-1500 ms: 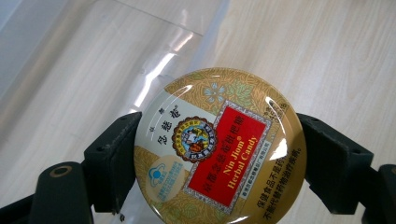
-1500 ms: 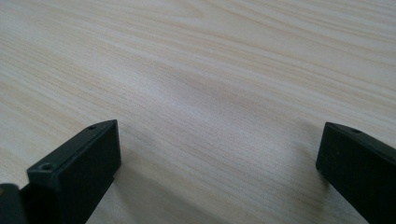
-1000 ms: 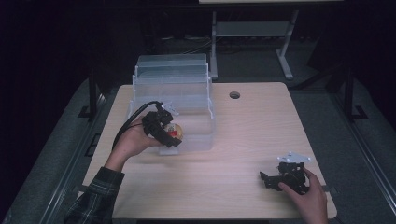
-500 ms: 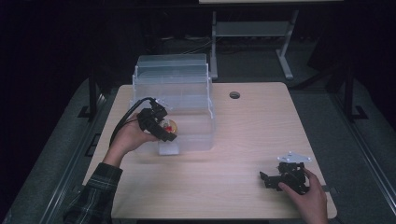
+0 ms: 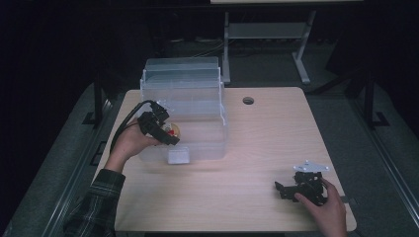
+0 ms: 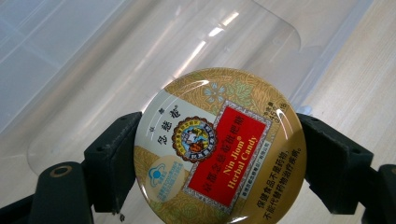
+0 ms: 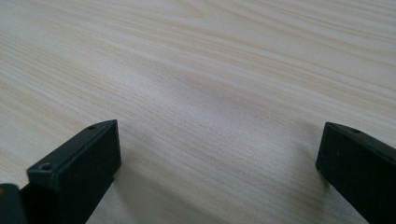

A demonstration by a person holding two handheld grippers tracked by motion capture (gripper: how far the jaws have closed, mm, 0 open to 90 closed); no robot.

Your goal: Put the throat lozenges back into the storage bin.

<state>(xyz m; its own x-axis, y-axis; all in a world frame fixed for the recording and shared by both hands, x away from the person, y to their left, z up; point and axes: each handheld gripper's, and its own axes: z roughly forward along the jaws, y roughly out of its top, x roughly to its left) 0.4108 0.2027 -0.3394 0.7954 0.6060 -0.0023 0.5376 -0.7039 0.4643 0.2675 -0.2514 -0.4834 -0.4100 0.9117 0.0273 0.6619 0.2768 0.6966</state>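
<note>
A round gold and red candy tin (image 6: 219, 144) sits clamped between the two black jaws of my left gripper (image 6: 210, 163). In the high view that left gripper (image 5: 165, 132) holds the candy tin (image 5: 173, 132) above the front left part of a clear plastic bin (image 5: 197, 108), whose curved rim lies just behind the tin in the left gripper view. My right gripper (image 5: 286, 190) rests low at the table's front right, and the right gripper (image 7: 215, 158) has its jaws wide apart over bare light wood (image 7: 210, 70).
The light wooden table (image 5: 262, 143) has a round cable hole (image 5: 248, 100) at the back. A grey metal stand (image 5: 267, 34) is on the floor beyond the table. Dark floor surrounds the table.
My left gripper has carried the tin a little left and up, then back toward the bin's front left. The right gripper has stayed put.
</note>
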